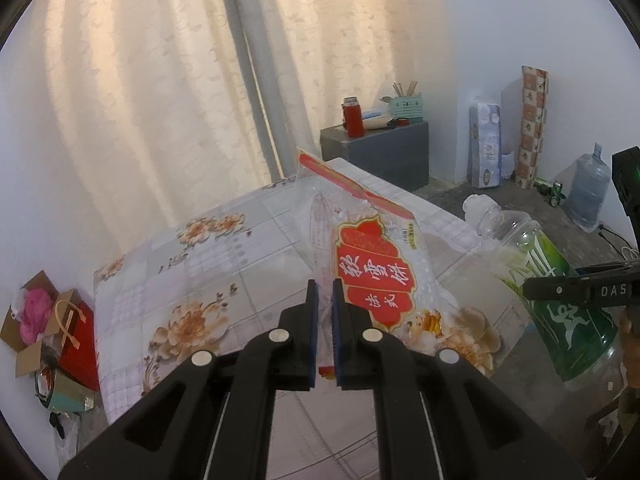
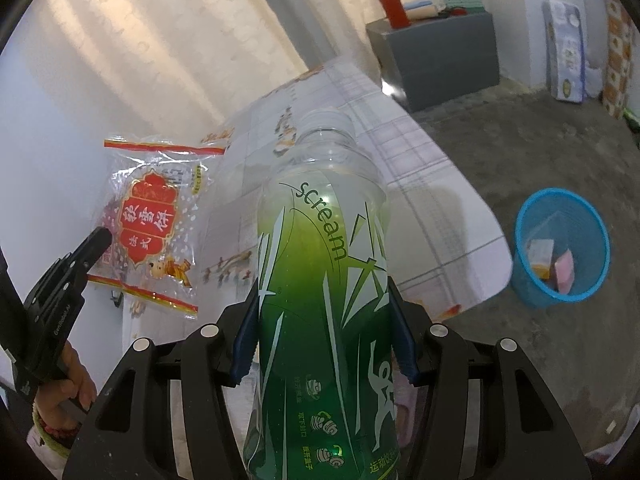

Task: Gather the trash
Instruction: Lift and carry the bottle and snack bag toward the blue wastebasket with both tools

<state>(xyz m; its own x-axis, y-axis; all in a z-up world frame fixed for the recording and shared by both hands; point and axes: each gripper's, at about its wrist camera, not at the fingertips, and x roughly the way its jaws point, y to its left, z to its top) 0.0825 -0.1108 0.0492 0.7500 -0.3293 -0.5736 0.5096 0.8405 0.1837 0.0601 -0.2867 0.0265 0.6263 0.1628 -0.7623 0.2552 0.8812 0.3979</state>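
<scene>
My left gripper (image 1: 325, 286) is shut on a clear snack bag (image 1: 372, 256) with a red label, held up above the table (image 1: 192, 264). The bag also shows in the right wrist view (image 2: 154, 216), with the left gripper (image 2: 98, 240) at its left edge. My right gripper (image 2: 322, 300) is shut on an empty green-labelled plastic bottle (image 2: 324, 264), uncapped, held above the table (image 2: 420, 152). The bottle also shows in the left wrist view (image 1: 536, 272), with the right gripper (image 1: 532, 288) on it. A blue mesh trash bin (image 2: 560, 248) stands on the floor to the right and holds some trash.
A grey cabinet (image 1: 384, 152) with a red flask (image 1: 354, 118) and a utensil holder stands beyond the table. A large water jug (image 1: 590, 192), a tissue pack (image 1: 484, 144) and a tall patterned box stand by the wall. Boxes and a red bag (image 1: 76, 332) sit left of the table.
</scene>
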